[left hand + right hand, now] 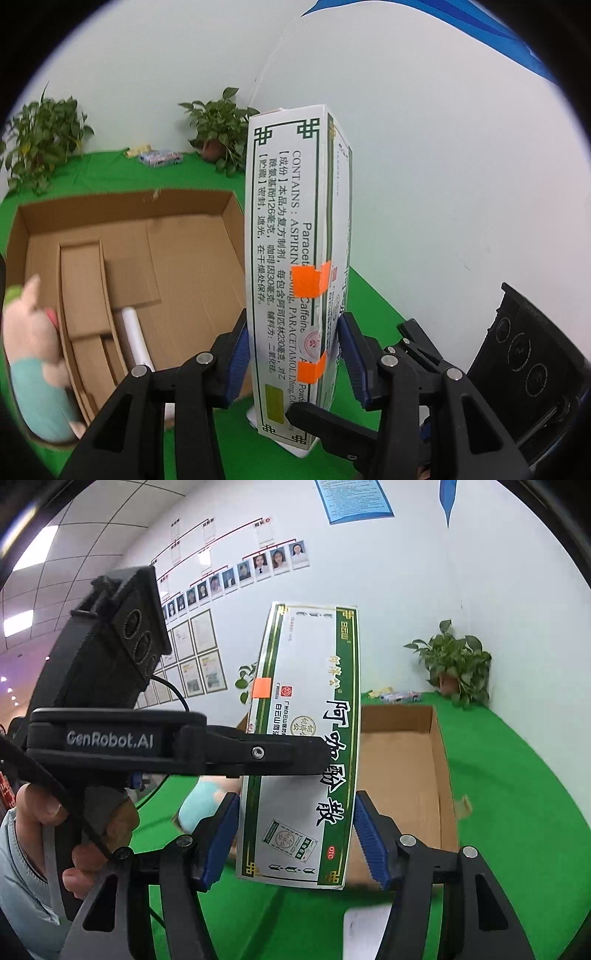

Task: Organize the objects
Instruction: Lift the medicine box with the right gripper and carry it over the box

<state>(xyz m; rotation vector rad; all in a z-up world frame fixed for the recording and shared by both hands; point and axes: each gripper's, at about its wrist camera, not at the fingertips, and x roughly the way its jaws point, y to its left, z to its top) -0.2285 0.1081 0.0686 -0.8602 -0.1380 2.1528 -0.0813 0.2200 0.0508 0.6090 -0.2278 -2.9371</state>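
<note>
A: How many things are held?

B: One medicine box (284,258) is clamped upright between the pads of the left tool (293,354); the right tool (295,834) is also closed on it, above the green bench (199,173).

A: And behind?

B: One cardboard box (192,251) with one plush toy (33,354) is seen; two potted plants (218,129) stand farthest.
</note>
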